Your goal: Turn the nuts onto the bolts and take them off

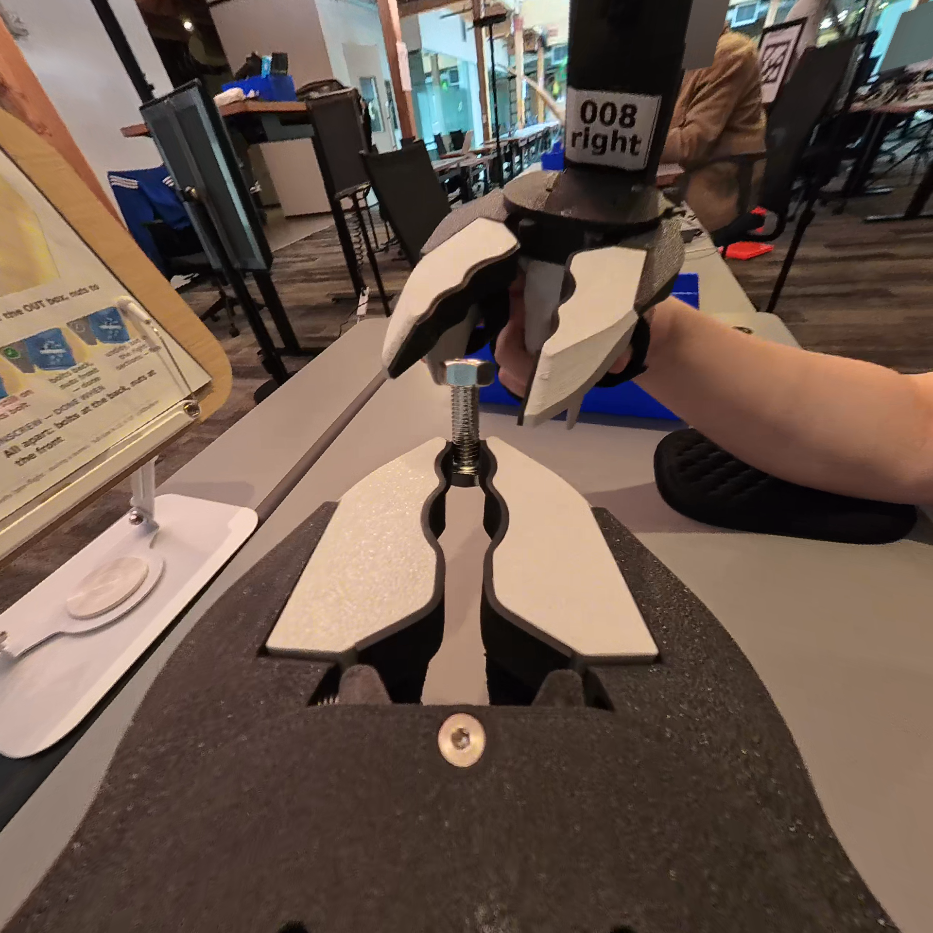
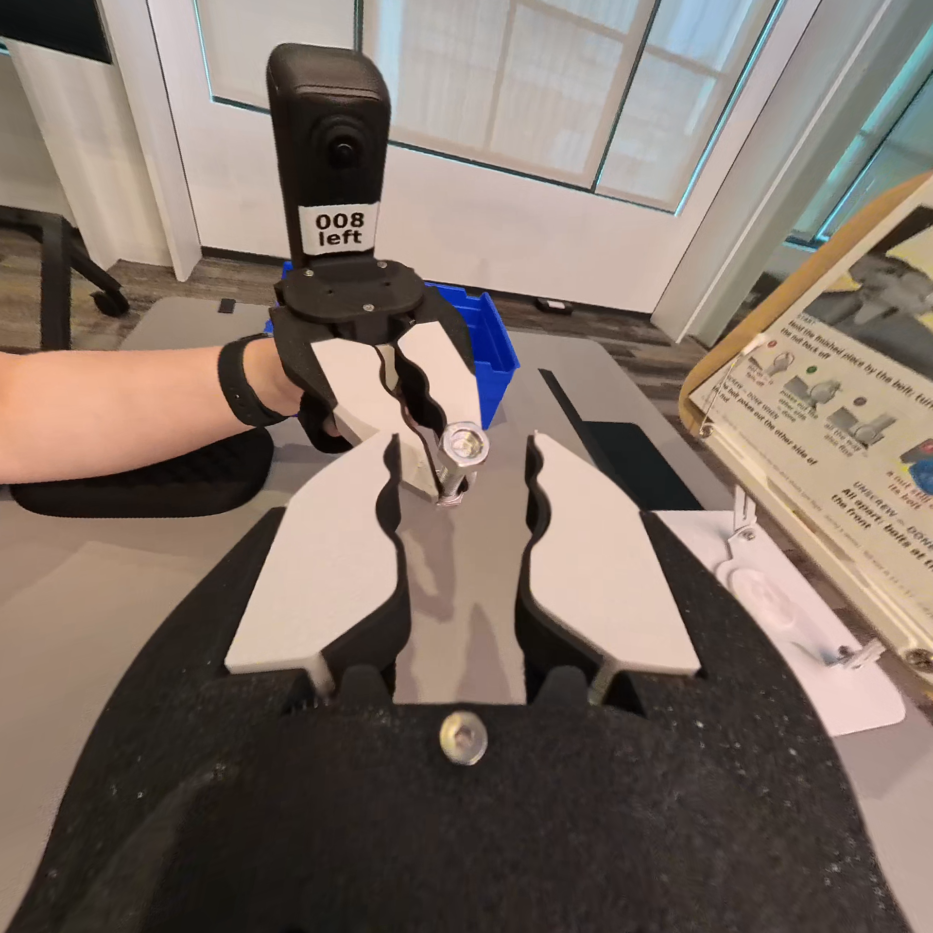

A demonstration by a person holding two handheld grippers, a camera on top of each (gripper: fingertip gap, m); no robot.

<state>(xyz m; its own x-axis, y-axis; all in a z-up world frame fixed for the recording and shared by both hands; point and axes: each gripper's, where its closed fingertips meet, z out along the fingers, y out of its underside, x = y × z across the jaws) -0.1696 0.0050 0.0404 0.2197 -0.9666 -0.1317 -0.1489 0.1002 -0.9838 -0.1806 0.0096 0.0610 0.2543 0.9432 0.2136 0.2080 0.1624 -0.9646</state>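
A silver bolt (image 1: 464, 414) stands upright, hex head on top, its thread running down into a nut (image 1: 465, 470). My left gripper (image 1: 465, 447) is shut on that nut at its fingertips and holds it above the grey table (image 1: 757, 631). My right gripper (image 1: 464, 394) hangs over the bolt head, open, one finger on each side and not touching it. In the right wrist view the right gripper (image 2: 463, 438) is spread wide around the bolt head (image 2: 463, 447). The left gripper (image 2: 449, 492) pinches the nut (image 2: 451, 500) below it.
A blue bin (image 2: 492, 353) sits on the table behind the grippers and also shows in the left wrist view (image 1: 631, 399). A black padded rest (image 1: 757, 489) lies under the forearm. An instruction board (image 1: 75, 353) on a white stand base (image 1: 101, 606) stands at the table's side. The grippers are tip to tip, or close to it.
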